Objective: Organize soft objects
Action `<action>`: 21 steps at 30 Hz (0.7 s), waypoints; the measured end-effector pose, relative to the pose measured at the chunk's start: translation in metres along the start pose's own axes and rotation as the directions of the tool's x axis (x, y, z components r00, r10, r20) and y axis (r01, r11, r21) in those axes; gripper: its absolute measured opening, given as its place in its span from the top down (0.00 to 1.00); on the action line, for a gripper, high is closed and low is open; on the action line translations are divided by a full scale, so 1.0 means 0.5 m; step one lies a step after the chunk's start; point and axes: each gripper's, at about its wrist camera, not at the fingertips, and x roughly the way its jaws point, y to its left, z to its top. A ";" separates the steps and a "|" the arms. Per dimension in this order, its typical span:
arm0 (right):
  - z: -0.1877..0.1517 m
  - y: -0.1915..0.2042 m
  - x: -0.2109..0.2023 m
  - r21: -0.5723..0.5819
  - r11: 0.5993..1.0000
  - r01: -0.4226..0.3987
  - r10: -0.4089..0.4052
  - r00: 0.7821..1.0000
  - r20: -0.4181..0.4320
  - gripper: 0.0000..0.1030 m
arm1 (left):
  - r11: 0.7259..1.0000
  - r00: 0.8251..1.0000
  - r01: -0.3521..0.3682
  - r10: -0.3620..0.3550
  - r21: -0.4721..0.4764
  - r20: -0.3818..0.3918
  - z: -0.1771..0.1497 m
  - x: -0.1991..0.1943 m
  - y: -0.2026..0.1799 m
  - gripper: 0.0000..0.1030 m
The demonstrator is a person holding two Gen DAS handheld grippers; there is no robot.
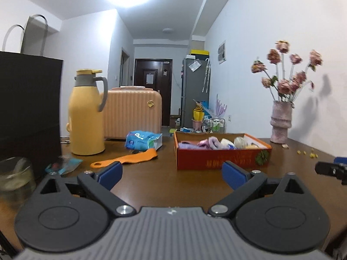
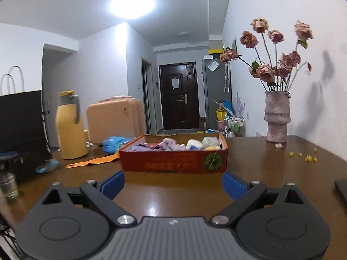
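My left tongs (image 1: 171,174) and right tongs (image 2: 173,184) stood wide open, empty, above the counter (image 2: 271,169), facing the red box (image 2: 173,159) where soft items (image 2: 171,144) sat gathered for sorting

A home: entrance door (image 2: 180,102), fridge (image 1: 195,91), suitcase (image 1: 132,112), vase (image 2: 277,117) of flowers.

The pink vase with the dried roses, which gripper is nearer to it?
Right. The right gripper has the vase ahead and a little to its right. The left gripper sits further left, with the vase far off to its right beyond the red box.
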 end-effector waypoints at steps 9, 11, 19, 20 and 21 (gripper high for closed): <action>-0.114 0.070 -0.202 0.019 0.999 -0.034 0.034 0.999 0.006 0.04 | 0.999 0.998 0.032 -0.032 0.014 -0.045 -0.092 -0.140 -0.015 0.02; -0.116 0.071 -0.209 0.019 1.000 -0.018 0.017 1.000 0.023 0.04 | 0.999 0.999 0.035 -0.034 0.015 -0.035 -0.091 -0.145 -0.017 0.01; -0.113 0.058 -0.189 0.055 0.998 0.017 -0.017 1.000 -0.002 0.03 | 1.000 0.999 0.019 -0.019 0.012 -0.033 -0.088 -0.146 -0.013 0.01; -0.113 0.059 -0.187 0.053 0.998 0.023 -0.022 1.000 -0.010 0.03 | 1.000 0.999 0.017 -0.016 0.014 -0.035 -0.089 -0.146 -0.013 0.01; -0.114 0.060 -0.186 0.048 0.998 0.026 -0.026 1.000 -0.012 0.03 | 1.000 0.999 0.016 -0.015 0.014 -0.036 -0.088 -0.146 -0.013 0.01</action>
